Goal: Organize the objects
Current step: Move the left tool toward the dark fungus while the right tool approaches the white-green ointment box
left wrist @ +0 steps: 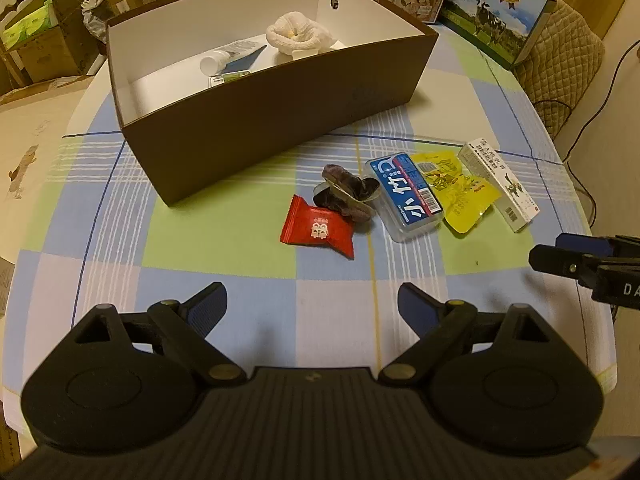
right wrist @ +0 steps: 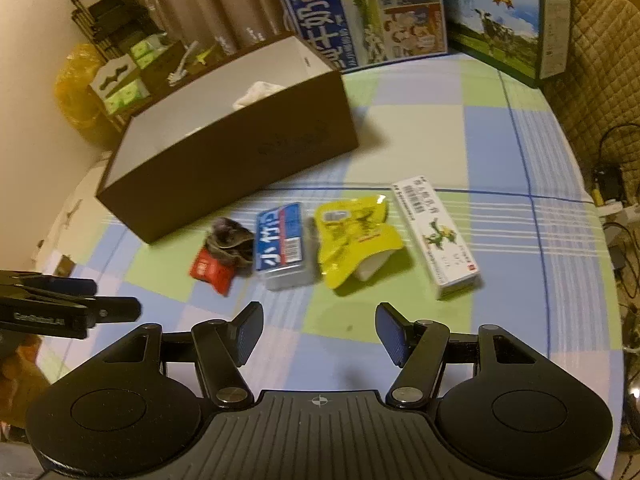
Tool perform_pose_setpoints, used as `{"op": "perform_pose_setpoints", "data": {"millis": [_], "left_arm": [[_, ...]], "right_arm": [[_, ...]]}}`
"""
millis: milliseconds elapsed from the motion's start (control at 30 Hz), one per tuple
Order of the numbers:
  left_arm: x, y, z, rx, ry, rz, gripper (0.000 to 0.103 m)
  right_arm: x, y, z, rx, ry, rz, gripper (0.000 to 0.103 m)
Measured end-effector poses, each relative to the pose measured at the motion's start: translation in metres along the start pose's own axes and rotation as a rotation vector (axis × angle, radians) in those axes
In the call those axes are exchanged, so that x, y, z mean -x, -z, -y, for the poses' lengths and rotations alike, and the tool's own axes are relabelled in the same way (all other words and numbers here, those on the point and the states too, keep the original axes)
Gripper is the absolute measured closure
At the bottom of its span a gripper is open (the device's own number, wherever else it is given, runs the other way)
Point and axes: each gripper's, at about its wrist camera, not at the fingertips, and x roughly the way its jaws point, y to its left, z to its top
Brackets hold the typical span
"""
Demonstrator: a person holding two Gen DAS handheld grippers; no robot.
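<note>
A brown box (left wrist: 256, 120) (right wrist: 224, 168) with a white inside stands on the checked tablecloth and holds a white tube (left wrist: 228, 58), a white cloth roll (left wrist: 298, 36) and a small green item (left wrist: 228, 77). In front of it lie a red candy packet (left wrist: 318, 228) (right wrist: 210, 270), a dark scrunchie (left wrist: 348, 192) (right wrist: 228, 242), a blue-labelled clear case (left wrist: 408, 196) (right wrist: 282, 242), a yellow pouch (left wrist: 456, 188) (right wrist: 354, 236) and a white carton (left wrist: 500, 184) (right wrist: 436, 236). My left gripper (left wrist: 312, 308) and right gripper (right wrist: 318, 330) both stand open and empty, short of these items.
Printed milk cartons (right wrist: 364, 12) (left wrist: 496, 12) stand at the table's far edge. A quilted chair back (left wrist: 568, 64) is at the right, with cables beyond it. Cardboard boxes (left wrist: 36, 32) are stacked off the table to the left.
</note>
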Motion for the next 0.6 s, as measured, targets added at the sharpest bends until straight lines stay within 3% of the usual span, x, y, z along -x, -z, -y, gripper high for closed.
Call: {"op": "perform_pose_setpoints", "data": {"millis": [233,600], "left_arm": [[-0.009,-0.008,0.0,-0.013,0.004,-0.01,0.013],[-0.025,-0.022,-0.009,-0.012,-0.006,0.002,0.013]], "right_arm": [[-0.014,-0.002,0.018,0.029,0.124,0.001,0.043],[-0.037,-0.016,0.059,0.071,0.211,0.034,0.044]]}}
